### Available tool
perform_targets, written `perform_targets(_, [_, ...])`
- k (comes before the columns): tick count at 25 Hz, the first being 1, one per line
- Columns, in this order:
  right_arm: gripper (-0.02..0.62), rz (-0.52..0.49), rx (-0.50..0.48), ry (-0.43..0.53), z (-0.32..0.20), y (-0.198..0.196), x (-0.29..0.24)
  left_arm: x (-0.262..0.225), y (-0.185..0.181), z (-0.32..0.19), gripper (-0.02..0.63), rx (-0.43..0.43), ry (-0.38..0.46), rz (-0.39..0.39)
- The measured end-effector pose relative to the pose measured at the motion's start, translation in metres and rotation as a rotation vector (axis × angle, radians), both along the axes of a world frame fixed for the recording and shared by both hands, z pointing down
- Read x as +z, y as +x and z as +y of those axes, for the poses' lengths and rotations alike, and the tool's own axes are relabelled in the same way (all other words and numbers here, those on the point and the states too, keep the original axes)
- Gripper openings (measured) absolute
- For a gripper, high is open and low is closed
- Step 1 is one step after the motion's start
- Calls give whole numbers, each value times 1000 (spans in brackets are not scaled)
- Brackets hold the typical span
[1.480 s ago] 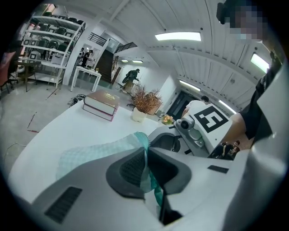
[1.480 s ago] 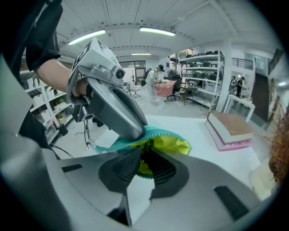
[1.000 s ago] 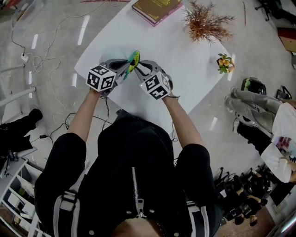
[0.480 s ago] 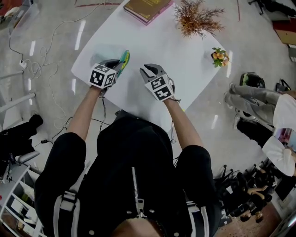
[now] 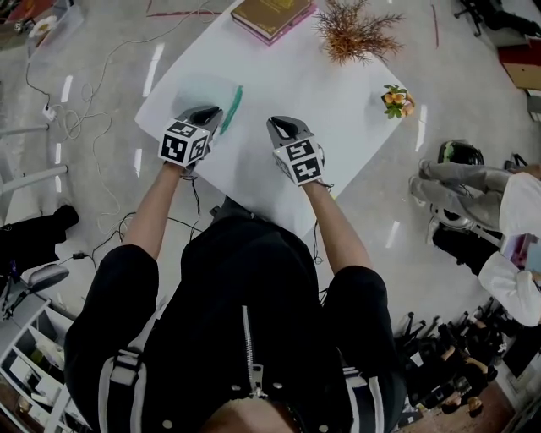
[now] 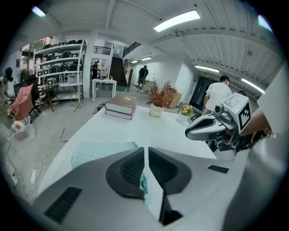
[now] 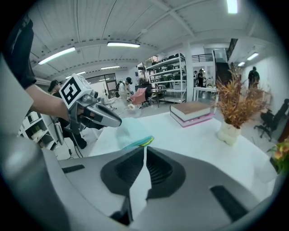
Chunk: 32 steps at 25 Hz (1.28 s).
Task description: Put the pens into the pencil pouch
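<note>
A see-through teal pencil pouch [image 5: 203,91] lies flat on the white table [image 5: 338,127], with a green zip edge on its right side. My left gripper [image 5: 211,112] sits at the pouch's near corner. In the left gripper view its jaws [image 6: 146,150] are shut, and a teal bit of the pouch [image 6: 101,151] shows between them. My right gripper [image 5: 281,125] hovers apart to the right. Its jaws [image 7: 144,149] are closing, almost together, with nothing between them. In the right gripper view the pouch [image 7: 131,131] has a green and yellow strip on its near edge. No loose pen shows.
Stacked books [image 5: 270,15] lie at the table's far edge, with a dried plant [image 5: 355,34] and a small flower pot [image 5: 393,100] to the right. Cables trail on the floor at left. A person sits beyond the table's right corner [image 5: 473,194].
The pouch was held up between both grippers; it now lies on the table at left. The right gripper let go, drew away to the right and closed its jaws.
</note>
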State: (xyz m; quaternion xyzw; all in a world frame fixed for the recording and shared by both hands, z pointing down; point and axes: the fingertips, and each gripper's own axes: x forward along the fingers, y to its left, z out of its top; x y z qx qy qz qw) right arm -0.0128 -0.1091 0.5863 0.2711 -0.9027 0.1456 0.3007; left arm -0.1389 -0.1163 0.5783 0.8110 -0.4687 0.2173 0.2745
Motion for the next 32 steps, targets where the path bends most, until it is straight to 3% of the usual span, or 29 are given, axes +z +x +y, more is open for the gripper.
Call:
perform_targets(2, [9,-23,19,13,4,6,-9,-11,1,8,43,-5,32,-8])
perform_targets(9, [9,-51,36,100,23,33,-53,-52,16,35,43,-26,139,4])
perform_targets(14, [9,-78,99,180,30,62,-93,-89,24,52,40,-54,224,3])
perform_targets(20, [9,-189,188,252,41,99,-140,-125,41,70,38,-85,320,7])
perform_targets(26, [9,-253,233,311,63,125,-172,-159,64,95,38,-108,389,55])
perform_targets(32, [9,-275,227,330,86,140,-179,-166,84,118,38,-105,422,45])
